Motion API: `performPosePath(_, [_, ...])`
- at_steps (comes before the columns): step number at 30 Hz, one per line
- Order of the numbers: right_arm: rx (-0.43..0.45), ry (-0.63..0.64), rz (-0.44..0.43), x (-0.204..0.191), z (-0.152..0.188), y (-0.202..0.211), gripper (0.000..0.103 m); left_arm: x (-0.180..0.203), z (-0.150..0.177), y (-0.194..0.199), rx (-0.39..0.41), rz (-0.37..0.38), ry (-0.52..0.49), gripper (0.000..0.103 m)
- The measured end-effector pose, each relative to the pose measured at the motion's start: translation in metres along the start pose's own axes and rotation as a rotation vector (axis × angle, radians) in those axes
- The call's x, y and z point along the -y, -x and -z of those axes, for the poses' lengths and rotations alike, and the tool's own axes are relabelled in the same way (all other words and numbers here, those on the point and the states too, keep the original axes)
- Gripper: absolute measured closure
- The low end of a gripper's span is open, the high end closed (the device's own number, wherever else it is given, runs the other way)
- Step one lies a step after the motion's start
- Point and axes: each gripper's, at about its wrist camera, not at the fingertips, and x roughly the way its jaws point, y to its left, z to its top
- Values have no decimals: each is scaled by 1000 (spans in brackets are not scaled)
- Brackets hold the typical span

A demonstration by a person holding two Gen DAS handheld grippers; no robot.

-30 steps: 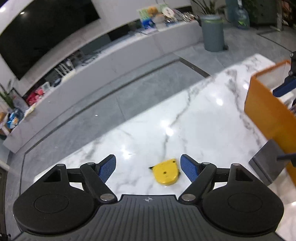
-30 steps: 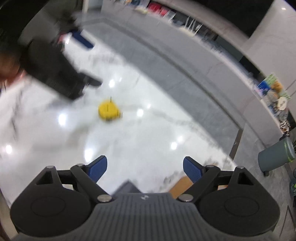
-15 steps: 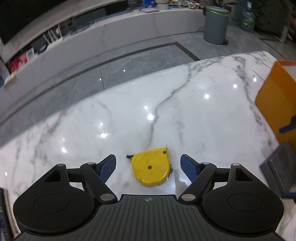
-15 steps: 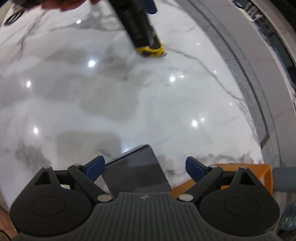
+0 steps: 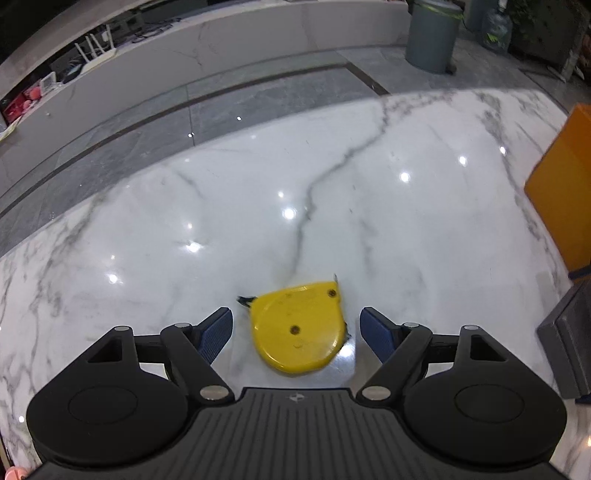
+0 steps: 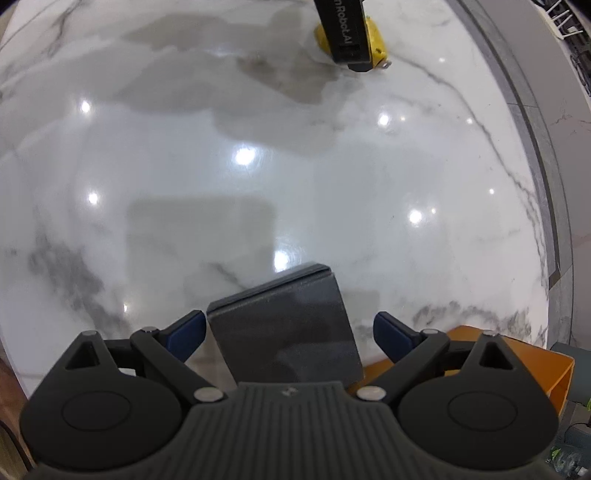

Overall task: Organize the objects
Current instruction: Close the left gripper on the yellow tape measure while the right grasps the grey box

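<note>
A yellow tape measure [image 5: 299, 326] lies flat on the white marble table [image 5: 388, 192]. My left gripper [image 5: 295, 332] hangs low over it, open, a blue pad on each side with a small gap to the case. A dark grey flat box [image 6: 284, 325] lies between the fingers of my right gripper [image 6: 290, 334], which points straight down and stands open; its left pad is very close to the box edge. In the right wrist view the left tool's black housing [image 6: 343, 29] covers most of the tape measure [image 6: 376, 44].
An orange bin [image 5: 565, 192] stands at the table's right side, next to the grey box [image 5: 569, 332]; its corner shows as orange bin [image 6: 517, 358] by the right fingers. Beyond the table edge lies grey floor with a grey trash can [image 5: 432, 33].
Both grippers have come down toward the table. The tape measure now sits between the left fingers, and the grey box has come in between the right fingers.
</note>
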Motion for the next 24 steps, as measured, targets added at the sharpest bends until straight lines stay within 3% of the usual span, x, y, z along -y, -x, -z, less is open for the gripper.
performPosePath(3, [-28,-2,-13,2,-1,-4,21,3,1,-2,7,7,0,13])
performPosePath(6, [-39,11,-13,2,-1,-5,21,-1,0,-3,7,32,33,19])
performPosePath(8, [-41,12,-17,3,-2,-5,21,-7,-1,-2,5,42,63,32])
performPosePath(12, [-59,1,-26,6,-6,-6,22,-6,2,3,-25,34,59,40])
performPosePath(24, [-34,-96,-47,1,-25,8,22,10,44,27,-81,54,-47,40])
